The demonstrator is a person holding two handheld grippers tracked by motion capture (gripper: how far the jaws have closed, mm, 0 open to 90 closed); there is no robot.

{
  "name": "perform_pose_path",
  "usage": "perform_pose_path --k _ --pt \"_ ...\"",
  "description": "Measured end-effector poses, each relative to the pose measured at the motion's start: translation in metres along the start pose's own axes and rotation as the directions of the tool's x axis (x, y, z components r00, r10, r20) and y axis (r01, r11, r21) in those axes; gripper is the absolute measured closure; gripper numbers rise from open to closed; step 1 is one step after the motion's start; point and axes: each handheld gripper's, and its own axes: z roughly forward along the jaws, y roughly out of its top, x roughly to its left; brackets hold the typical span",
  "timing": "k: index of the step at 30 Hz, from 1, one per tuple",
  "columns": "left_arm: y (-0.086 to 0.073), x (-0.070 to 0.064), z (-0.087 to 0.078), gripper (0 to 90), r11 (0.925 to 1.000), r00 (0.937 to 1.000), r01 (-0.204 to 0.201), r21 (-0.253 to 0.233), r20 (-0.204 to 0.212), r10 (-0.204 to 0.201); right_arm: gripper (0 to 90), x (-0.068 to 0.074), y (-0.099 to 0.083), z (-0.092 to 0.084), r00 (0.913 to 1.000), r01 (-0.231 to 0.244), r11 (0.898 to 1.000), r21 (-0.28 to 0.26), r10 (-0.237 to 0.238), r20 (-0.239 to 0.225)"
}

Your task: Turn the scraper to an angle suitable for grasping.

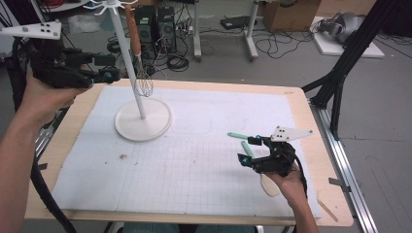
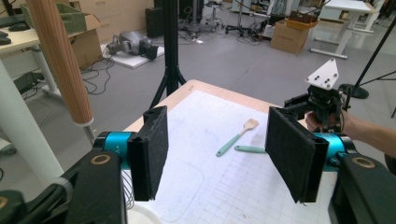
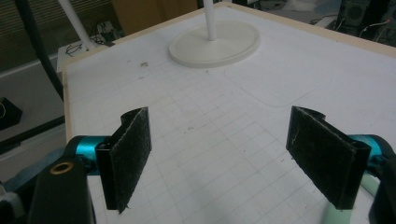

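On my left I hold the left gripper (image 1: 108, 68) raised over the table's far left corner, just beside the whisk (image 1: 141, 73) that hangs by its wooden handle (image 2: 60, 60) from the white stand (image 1: 142, 119). In the left gripper view its black pads (image 2: 156, 149) stand well apart with nothing between them, and the handle sits off to their left, clear of them. The stand's round base rests on the white gridded mat (image 1: 194, 160) that covers the wooden table (image 1: 303, 121). Moving right, two green-handled utensils (image 1: 243, 141) lie on the mat; the left gripper view shows one as a wooden-bladed spatula (image 2: 238, 135). Just beside them my right gripper (image 1: 245, 150) sits low over the mat near the right edge, its jaws spread wide and empty, pointing back toward the stand.
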Motion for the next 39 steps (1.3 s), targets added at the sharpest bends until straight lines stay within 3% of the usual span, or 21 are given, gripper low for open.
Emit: perform_pose_path --k 17,39 --pt "-0.034 -0.009 0.012 34.0 0.9997 0.9999 0.013 0.019 -0.002 -0.013 20.7 -0.001 -0.002 -0.004 0.9999 -0.002 1.0 0.0 0.002 0.015" --pt "-0.059 -0.021 0.017 30.8 0.9996 0.9998 0.01 0.025 -0.017 -0.009 20.8 -0.002 -0.004 -0.005 0.9996 -0.008 1.0 0.005 0.008 0.026"
